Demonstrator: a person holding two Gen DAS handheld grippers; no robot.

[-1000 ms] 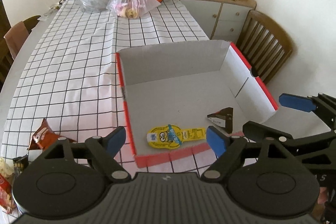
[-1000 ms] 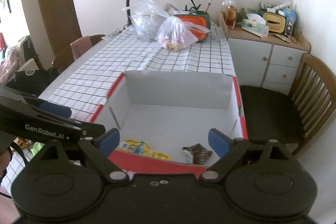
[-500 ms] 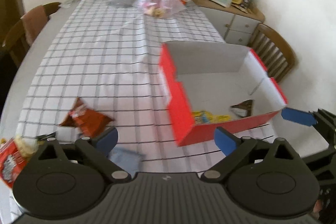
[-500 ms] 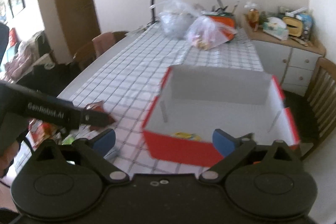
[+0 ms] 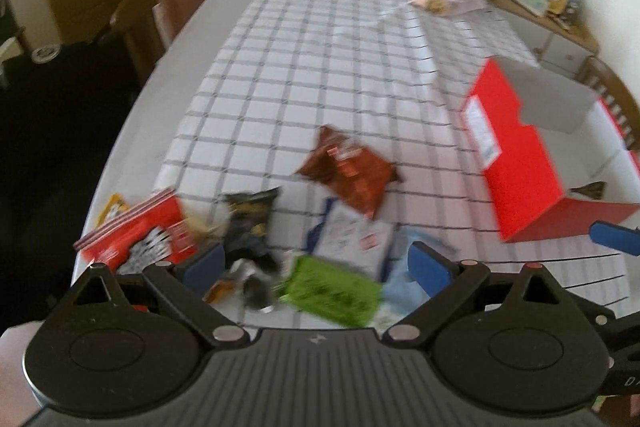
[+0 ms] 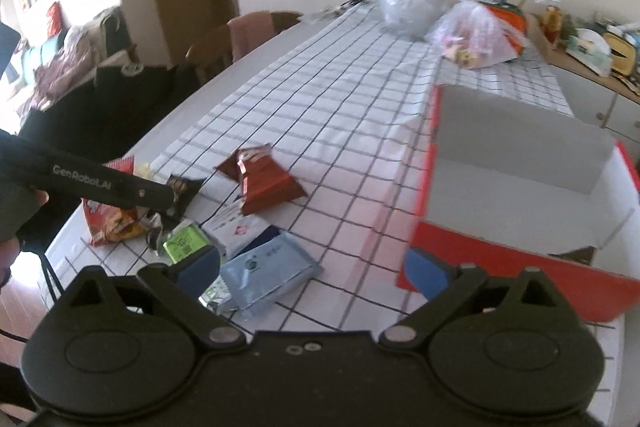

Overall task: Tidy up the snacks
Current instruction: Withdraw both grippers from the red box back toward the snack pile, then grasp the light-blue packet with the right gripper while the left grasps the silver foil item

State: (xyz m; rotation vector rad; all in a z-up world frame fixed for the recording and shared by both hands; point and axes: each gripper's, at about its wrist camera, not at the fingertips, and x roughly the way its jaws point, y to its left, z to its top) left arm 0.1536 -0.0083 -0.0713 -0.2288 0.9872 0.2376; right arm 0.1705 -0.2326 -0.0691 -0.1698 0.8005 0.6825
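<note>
We hold our left claw [image 5: 314,261] and right claw [image 6: 312,269] spread wide and empty above the snack packets [image 5: 348,173] lying on the counter [image 6: 344,115], beside the red box [image 6: 532,187].

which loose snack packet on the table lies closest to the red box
The brown-red packet, lying alone on the checked cloth, is nearest the red box; the other packets cluster further left.

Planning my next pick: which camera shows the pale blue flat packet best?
The right wrist view: the pale blue flat foil packet lies sharp and almost whole near the open jaws. In the left wrist view, only a blurred corner shows behind a fingertip.
</note>
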